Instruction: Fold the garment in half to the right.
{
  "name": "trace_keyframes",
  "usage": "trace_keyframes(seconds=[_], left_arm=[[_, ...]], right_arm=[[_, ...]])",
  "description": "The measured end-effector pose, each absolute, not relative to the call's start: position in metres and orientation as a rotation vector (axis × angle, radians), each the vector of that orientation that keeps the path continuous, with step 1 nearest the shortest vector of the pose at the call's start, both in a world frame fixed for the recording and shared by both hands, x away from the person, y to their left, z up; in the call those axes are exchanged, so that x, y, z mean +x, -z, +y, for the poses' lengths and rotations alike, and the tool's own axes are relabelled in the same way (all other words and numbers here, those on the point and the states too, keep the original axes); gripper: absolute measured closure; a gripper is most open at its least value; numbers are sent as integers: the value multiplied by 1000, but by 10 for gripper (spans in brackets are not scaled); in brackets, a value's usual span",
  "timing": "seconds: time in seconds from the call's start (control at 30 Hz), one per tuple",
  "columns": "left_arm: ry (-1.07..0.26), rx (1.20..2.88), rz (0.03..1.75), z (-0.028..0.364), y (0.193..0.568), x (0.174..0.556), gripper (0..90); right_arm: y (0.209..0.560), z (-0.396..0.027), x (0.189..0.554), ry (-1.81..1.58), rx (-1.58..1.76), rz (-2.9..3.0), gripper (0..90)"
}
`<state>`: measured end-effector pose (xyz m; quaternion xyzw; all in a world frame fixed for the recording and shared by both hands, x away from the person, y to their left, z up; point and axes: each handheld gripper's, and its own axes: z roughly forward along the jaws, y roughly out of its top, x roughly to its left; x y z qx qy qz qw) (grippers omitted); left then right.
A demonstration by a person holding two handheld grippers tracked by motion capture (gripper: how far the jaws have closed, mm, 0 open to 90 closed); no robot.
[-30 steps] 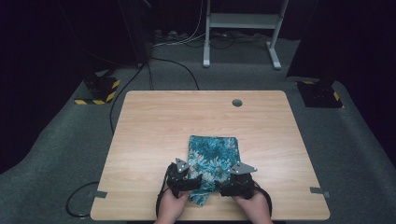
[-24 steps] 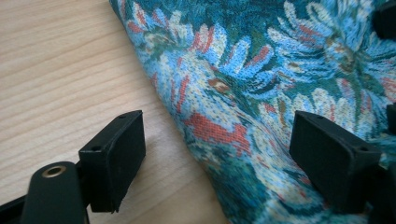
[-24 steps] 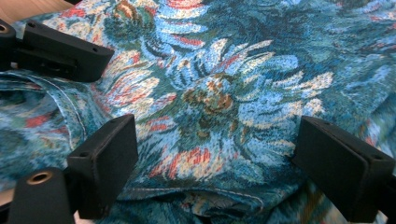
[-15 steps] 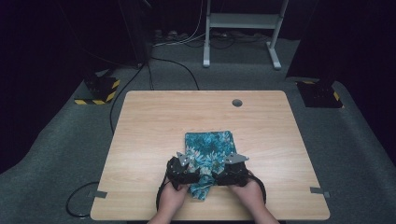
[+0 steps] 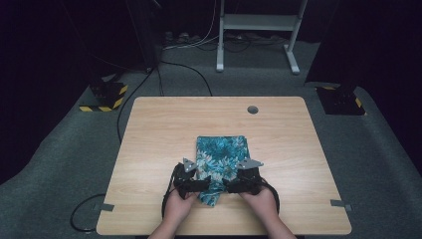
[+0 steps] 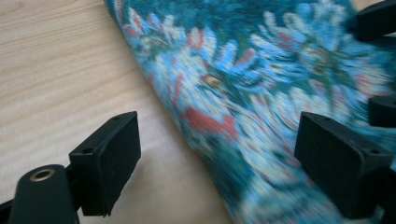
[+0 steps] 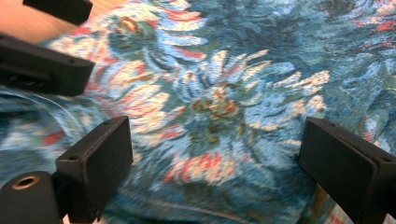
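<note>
Teal floral cloth [image 5: 221,154] lies folded on the wooden table [image 5: 159,129], lower centre of the high view, its near end bunched into a narrow point between the two grippers. Left gripper [image 5: 201,185] sits at the cloth's lower left edge, right gripper [image 5: 230,186] at its lower right, both low over the table and aimed inward at each other. In the left gripper view the jaws stand wide apart and have just been opening; the cloth edge [image 6: 243,116] runs between them, unpinched. In the right gripper view the jaws have also just been opening, gaping over the cloth [image 7: 219,102], pads off it.
</note>
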<state>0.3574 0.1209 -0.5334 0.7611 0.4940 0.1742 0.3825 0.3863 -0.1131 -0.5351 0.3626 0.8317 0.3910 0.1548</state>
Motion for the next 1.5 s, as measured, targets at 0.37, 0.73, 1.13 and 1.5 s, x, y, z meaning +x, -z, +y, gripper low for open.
trace_keyframes(seconds=[0.37, 0.73, 1.13, 1.5], left_arm=[[-421, 1931, 1283, 126, 532, 331, 142], [-411, 1953, 1277, 124, 540, 317, 155], [-387, 1882, 1204, 137, 533, 325, 70], [-412, 1834, 1150, 164, 515, 330, 60]], right_arm=[[537, -114, 364, -1071, 1037, 2402, 93], [541, -115, 361, -1065, 1050, 2396, 91], [529, -120, 360, -1139, 1044, 2349, 44], [514, -140, 364, -1200, 1069, 2275, 1]])
